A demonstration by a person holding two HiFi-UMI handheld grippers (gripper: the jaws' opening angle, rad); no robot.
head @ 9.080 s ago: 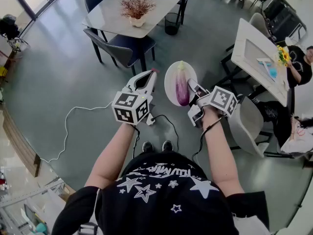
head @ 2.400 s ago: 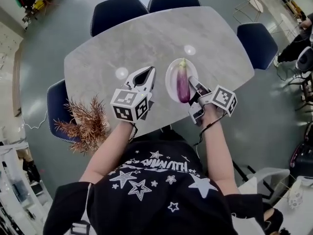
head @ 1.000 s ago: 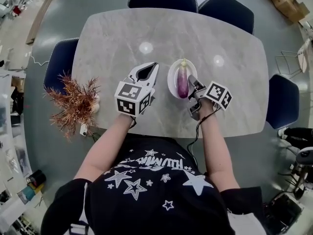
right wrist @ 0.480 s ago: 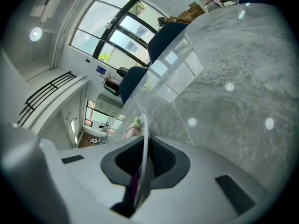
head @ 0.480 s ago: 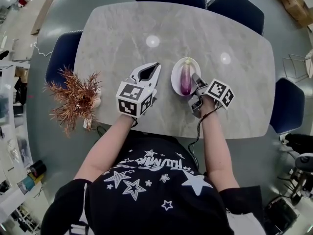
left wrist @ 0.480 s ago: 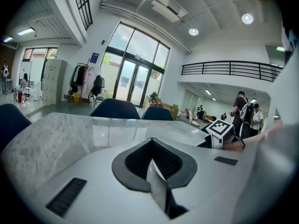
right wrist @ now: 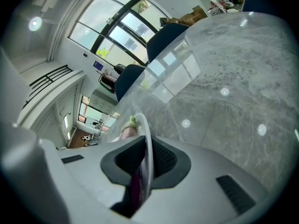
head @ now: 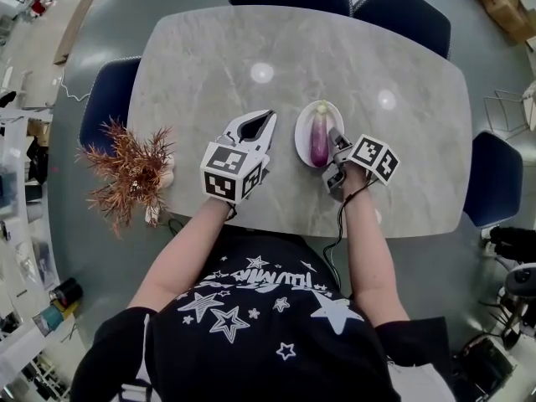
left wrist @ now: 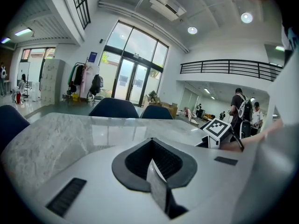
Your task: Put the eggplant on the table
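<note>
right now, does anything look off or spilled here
Nothing stands out. The eggplant lies whole along the plate, which the right gripper pinches by its rim over the table. Nothing has spilled. The left gripper is shut and empty.

Lettering on the shirt (head: 276,281) is too small to read

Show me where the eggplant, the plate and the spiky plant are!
eggplant (head: 319,143): head view, middle of its purple body.
plate (head: 301,135): head view, bare left part by the rim.
spiky plant (head: 126,170): head view, its reddish twigs.
</note>
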